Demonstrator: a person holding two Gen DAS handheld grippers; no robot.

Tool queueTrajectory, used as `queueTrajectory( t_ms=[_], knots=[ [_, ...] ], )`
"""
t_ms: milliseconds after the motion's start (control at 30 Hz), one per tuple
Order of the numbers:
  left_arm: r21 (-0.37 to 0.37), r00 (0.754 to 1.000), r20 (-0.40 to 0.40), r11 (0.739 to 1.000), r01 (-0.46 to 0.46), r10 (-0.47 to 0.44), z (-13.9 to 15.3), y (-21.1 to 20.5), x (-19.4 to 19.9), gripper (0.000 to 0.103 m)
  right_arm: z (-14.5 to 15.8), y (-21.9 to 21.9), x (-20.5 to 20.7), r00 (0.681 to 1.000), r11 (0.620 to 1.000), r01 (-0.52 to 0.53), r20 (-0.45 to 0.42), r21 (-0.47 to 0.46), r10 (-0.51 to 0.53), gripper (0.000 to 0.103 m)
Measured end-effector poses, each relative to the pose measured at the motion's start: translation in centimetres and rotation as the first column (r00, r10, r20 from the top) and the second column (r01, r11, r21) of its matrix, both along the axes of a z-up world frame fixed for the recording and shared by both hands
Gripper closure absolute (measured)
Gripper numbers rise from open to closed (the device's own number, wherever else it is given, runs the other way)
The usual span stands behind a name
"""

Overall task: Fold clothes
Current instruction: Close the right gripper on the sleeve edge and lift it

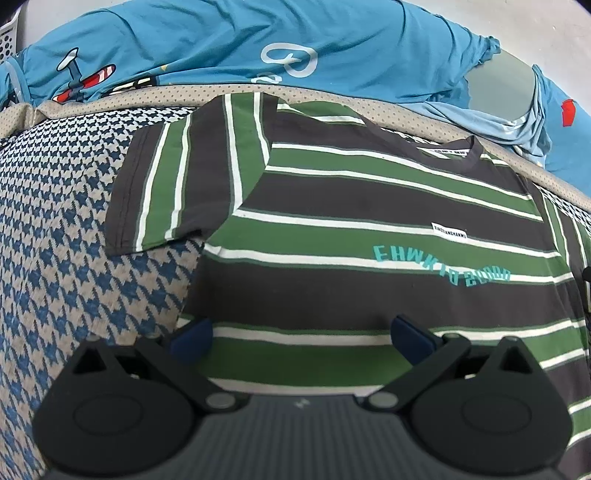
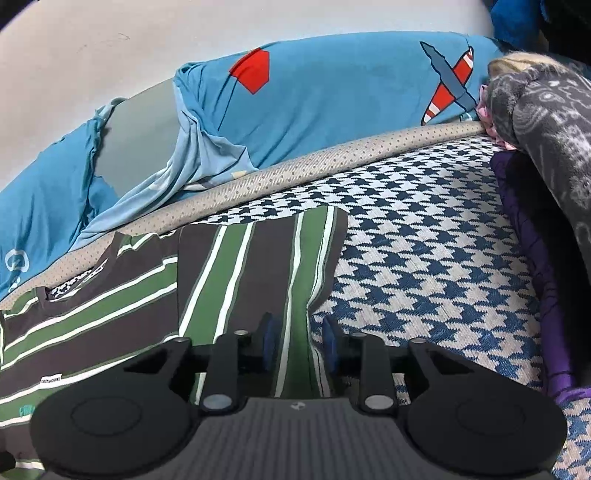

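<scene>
A T-shirt (image 1: 332,192) striped in green, dark grey and white lies flat, front up, on a blue-and-beige houndstooth cover (image 1: 55,240). Teal lettering and a small white label show on its chest. My left gripper (image 1: 301,332) hovers open over the shirt's lower body, with its blue pads wide apart and nothing between them. In the right wrist view the shirt's sleeve (image 2: 258,266) stretches away from me. My right gripper (image 2: 299,343) stands narrowly open at the sleeve's near edge. A raised fold of sleeve cloth sits between its pads.
Blue bedding printed with aeroplanes (image 2: 332,92) is bunched along the far side behind a beige dotted trim (image 2: 295,166). A grey patterned fleece (image 2: 546,122) and a purple garment (image 2: 532,258) are piled at the right. A white perforated basket (image 1: 7,33) shows at top left.
</scene>
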State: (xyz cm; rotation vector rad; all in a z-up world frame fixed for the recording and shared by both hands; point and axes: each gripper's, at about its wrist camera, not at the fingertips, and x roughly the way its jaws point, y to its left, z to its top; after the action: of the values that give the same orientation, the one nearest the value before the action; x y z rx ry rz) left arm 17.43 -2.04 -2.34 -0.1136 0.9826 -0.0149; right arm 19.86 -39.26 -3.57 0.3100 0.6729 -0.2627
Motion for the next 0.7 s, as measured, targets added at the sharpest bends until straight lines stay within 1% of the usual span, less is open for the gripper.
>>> queueTrajectory(
  t_ms=[33, 133, 200, 400, 567, 700],
  knots=[
    [0.001, 1.0, 0.0, 1.0, 0.002, -0.002, 0.0, -0.1, 0.0, 0.0, 0.0, 0.0, 0.0, 1.0, 1.0, -0.001, 0.003, -0.003, 0.001, 0.092],
    [0.002, 1.0, 0.001, 1.0, 0.005, -0.005, 0.1, -0.1, -0.1, 0.0, -0.1, 0.1, 0.1, 1.0, 1.0, -0.006, 0.012, -0.007, 0.006, 0.096],
    [0.0, 1.0, 0.001, 1.0, 0.005, -0.005, 0.1, 0.0, -0.1, 0.0, 0.1, 0.5, 0.1, 1.0, 1.0, -0.01, 0.021, -0.01, 0.011, 0.097],
    [-0.002, 1.0, 0.002, 1.0, 0.003, -0.003, 0.1, -0.1, -0.2, 0.0, 1.2, 1.8, -0.1, 0.995, 0.999, -0.044, 0.088, -0.002, 0.044, 0.097],
    [0.003, 1.0, 0.0, 1.0, 0.007, -0.007, 0.2, -0.1, -0.2, 0.0, 2.2, 3.7, -0.1, 0.981, 0.994, -0.111, 0.16, -0.003, 0.11, 0.097],
    [-0.018, 1.0, -0.005, 1.0, -0.005, 0.005, 0.2, 0.4, -0.4, 0.0, 2.5, 5.9, 0.0, 0.962, 0.982, -0.189, 0.198, 0.0, 0.186, 0.097]
  ],
)
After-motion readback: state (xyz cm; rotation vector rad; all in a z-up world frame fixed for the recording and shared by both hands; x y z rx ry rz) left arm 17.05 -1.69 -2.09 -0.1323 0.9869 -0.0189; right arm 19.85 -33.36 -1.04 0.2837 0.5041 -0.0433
